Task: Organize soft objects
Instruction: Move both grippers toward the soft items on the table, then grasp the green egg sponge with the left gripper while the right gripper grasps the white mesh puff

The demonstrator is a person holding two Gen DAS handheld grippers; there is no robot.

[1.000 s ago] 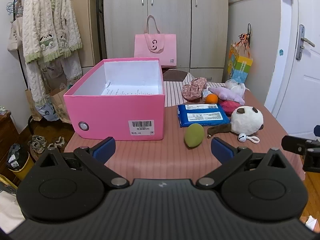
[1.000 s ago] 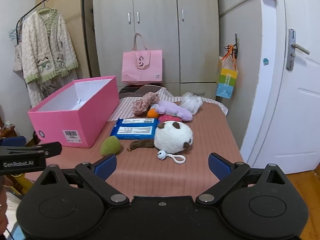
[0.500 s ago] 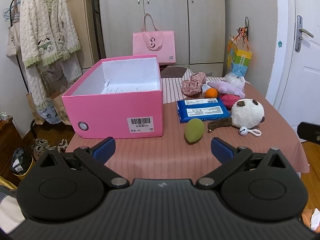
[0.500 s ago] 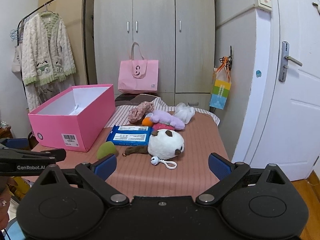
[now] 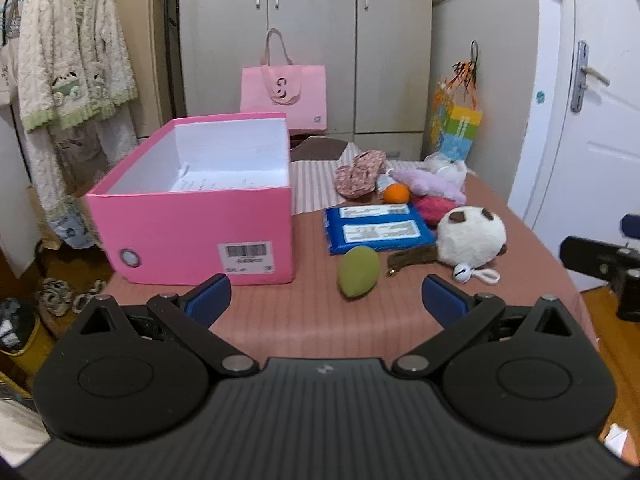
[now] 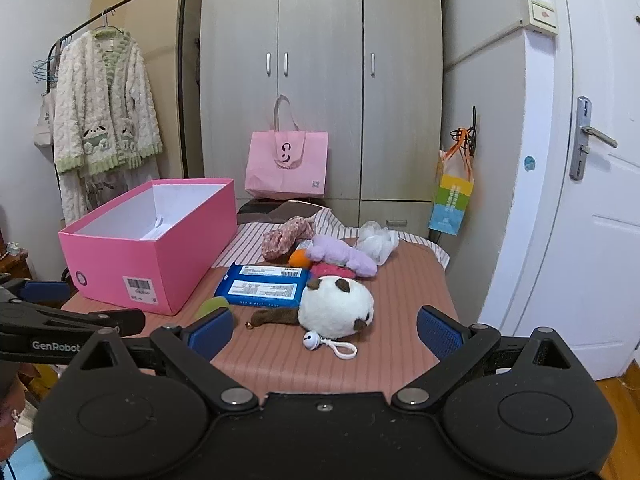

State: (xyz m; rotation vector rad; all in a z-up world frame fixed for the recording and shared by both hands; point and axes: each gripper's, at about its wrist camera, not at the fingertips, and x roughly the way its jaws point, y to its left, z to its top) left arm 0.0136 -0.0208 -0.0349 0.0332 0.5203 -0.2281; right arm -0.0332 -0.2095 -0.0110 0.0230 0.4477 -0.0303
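An open pink box (image 5: 200,236) (image 6: 160,256) stands on the left of the table, holding only a sheet of paper. To its right lie a green soft egg (image 5: 358,267) (image 6: 211,306), a white panda plush (image 5: 471,237) (image 6: 335,311) with a bell, a blue wipes pack (image 5: 376,229) (image 6: 264,284), a purple plush (image 5: 428,184) (image 6: 344,254), a floral fabric piece (image 5: 360,172) (image 6: 286,236), an orange ball (image 5: 396,193) and a pink fluffy item (image 5: 434,206). My left gripper (image 5: 326,298) and right gripper (image 6: 324,332) hang open above the table's near edge, holding nothing.
The table (image 5: 360,320) has a brown striped cover. Behind it stand a grey wardrobe (image 6: 320,80) and a pink tote bag (image 6: 286,164). A clothes rack with a cream cardigan (image 5: 72,60) is at the left. At the right are a white door (image 6: 600,200) and a colourful hanging bag (image 6: 452,204).
Both grippers have pulled back and risen slightly, so the table looks farther away. The objects on the table have not moved.
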